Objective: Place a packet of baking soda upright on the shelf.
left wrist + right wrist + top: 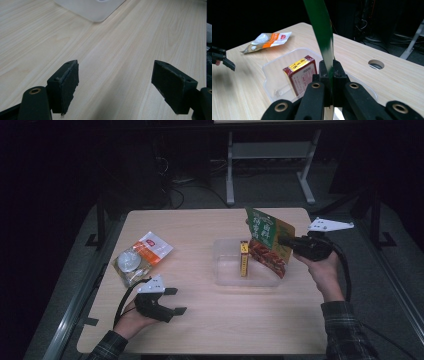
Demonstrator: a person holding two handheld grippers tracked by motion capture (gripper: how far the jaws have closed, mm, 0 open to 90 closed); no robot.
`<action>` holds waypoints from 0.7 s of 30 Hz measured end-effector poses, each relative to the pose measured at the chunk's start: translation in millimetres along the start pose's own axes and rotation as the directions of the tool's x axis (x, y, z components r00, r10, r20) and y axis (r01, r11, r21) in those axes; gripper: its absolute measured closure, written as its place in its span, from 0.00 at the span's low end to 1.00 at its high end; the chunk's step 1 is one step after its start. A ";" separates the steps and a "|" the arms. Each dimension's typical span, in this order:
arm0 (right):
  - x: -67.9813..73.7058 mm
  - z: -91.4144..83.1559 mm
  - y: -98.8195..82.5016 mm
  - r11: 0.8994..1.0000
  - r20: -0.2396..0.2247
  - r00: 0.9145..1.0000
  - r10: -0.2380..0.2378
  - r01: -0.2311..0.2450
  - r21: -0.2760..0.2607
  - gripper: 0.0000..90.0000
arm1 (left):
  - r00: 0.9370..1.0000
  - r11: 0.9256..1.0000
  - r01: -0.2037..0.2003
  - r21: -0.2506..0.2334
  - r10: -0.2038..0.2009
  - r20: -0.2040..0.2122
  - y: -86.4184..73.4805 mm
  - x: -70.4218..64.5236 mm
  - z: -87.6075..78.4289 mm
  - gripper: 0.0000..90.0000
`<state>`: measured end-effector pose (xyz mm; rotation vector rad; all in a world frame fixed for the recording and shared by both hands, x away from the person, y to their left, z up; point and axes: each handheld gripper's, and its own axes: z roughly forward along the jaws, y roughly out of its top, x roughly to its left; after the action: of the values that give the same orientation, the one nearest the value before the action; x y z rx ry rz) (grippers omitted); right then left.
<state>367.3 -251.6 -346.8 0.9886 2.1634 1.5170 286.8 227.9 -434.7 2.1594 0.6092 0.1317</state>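
While my right gripper [281,240] clamps the green packet [267,247] above the clear tub [225,270], the red box [244,259] stands inside. My left gripper [175,301] rests wide open and empty near the table's [200,330] front left corner.

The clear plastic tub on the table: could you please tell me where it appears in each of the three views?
High view: the clear plastic tub sits right of centre on the table, the red box standing inside.
Left gripper view: a pale corner of it lies at the top edge, centre.
Right gripper view: it lies centre-left, behind the fingers.
Shared landmark: the light wooden table.
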 end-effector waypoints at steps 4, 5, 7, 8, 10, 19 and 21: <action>0.8 2.2 -3.7 1.000 -0.003 1.000 0.005 -0.005 0.013 0.99 | 1.000 1.000 0.013 -0.006 -0.013 0.005 0.4 -0.8 1.3 0.24; 1.4 3.0 -4.7 1.000 -0.003 1.000 0.003 -0.003 0.018 0.99 | 1.000 1.000 0.005 -0.004 -0.005 0.007 0.7 -0.1 1.8 0.24; 2.7 4.6 -6.3 1.000 -0.004 1.000 0.006 -0.006 0.028 0.99 | 1.000 1.000 -0.007 0.000 0.007 0.006 1.1 1.0 2.0 0.24; 2.7 4.9 -7.5 1.000 -0.004 1.000 -0.001 0.001 0.023 0.99 | 1.000 1.000 -0.007 0.000 0.007 0.007 1.2 0.9 2.1 0.24; 2.1 4.4 -10.7 1.000 -0.008 1.000 0.011 -0.011 0.024 0.99 | 1.000 1.000 -0.005 0.001 0.004 0.010 1.7 0.7 2.3 0.24; 3.6 -0.3 -21.6 0.998 -0.003 1.000 0.017 -0.017 0.058 0.98 | 1.000 1.000 -0.010 0.006 0.010 0.025 3.7 0.8 8.4 0.24; 3.1 -2.3 -23.9 0.998 0.003 1.000 0.023 -0.023 0.065 0.97 | 0.999 1.000 -0.016 0.007 0.016 0.027 4.7 0.7 9.5 0.24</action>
<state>355.2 -255.8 -367.4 1.0382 2.2203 1.4637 292.1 218.9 -437.0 2.1705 0.5774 0.1087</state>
